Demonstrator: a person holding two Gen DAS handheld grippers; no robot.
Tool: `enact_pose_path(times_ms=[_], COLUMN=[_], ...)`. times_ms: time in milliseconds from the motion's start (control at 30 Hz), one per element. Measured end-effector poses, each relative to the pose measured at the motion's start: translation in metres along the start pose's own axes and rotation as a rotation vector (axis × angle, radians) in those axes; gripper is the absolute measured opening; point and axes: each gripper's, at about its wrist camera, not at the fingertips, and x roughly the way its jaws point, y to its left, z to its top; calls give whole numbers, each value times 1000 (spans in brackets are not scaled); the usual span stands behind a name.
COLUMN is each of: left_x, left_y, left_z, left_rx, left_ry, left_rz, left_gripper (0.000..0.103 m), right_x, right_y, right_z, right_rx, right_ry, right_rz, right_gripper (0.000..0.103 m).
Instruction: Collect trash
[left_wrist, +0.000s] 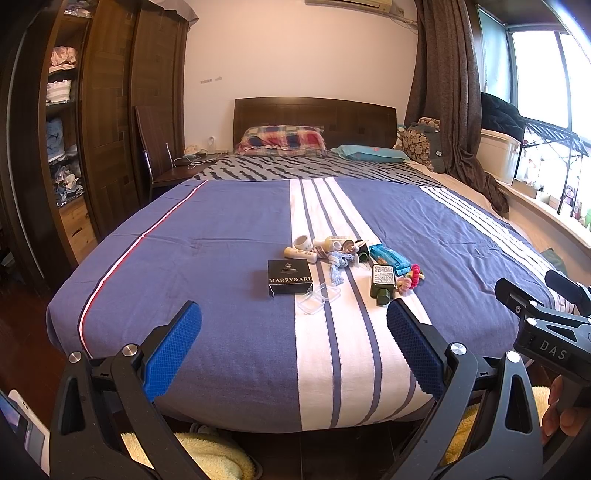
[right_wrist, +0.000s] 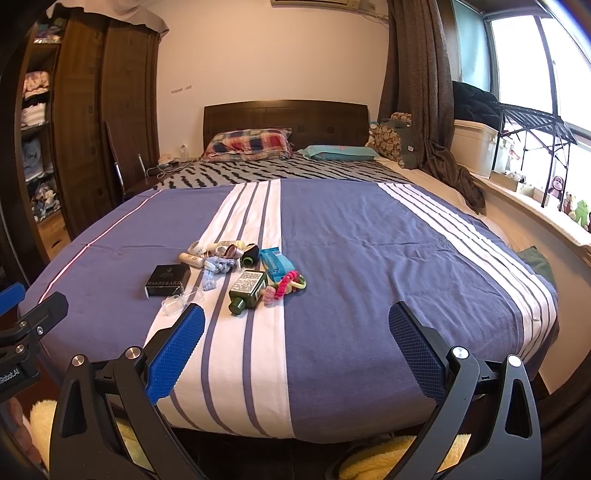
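A heap of small items lies on the blue and white striped bed cover (left_wrist: 229, 350). It holds a black box (left_wrist: 289, 282) (right_wrist: 168, 280), a clear plastic case (left_wrist: 317, 298) (right_wrist: 181, 299), a dark green bottle (left_wrist: 383, 285) (right_wrist: 248, 289), a blue packet (left_wrist: 389, 257) (right_wrist: 275, 264), a pale blue cloth strip (left_wrist: 336, 266) (right_wrist: 214, 271), pink and green hair ties (left_wrist: 410, 278) (right_wrist: 288, 284) and small cream bottles (left_wrist: 301, 254) (right_wrist: 192, 259). My left gripper (left_wrist: 293, 347) is open and empty, short of the heap. My right gripper (right_wrist: 297, 349) is open and empty, to the right of the heap.
The right gripper's body (left_wrist: 546, 325) shows at the right edge of the left view. A dark wardrobe (left_wrist: 110, 129) and chair (left_wrist: 155, 147) stand left of the bed. Pillows (left_wrist: 282, 140) lie at the headboard. A window ledge (right_wrist: 535, 206) runs along the right. Yellow fluffy slippers (left_wrist: 207, 454) lie at the bed's foot.
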Motion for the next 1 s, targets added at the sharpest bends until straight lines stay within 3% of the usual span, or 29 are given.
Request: enact_pose_path(times_ms=[1000], left_x=[-2], left_y=[2], left_z=[1], left_rx=[-2], left_ry=[-6], left_rz=[1], left_gripper=[95], right_x=[-2], right_y=[2], right_z=[1], right_rx=[4], right_ry=[-1], right_rz=[9], right_gripper=[100])
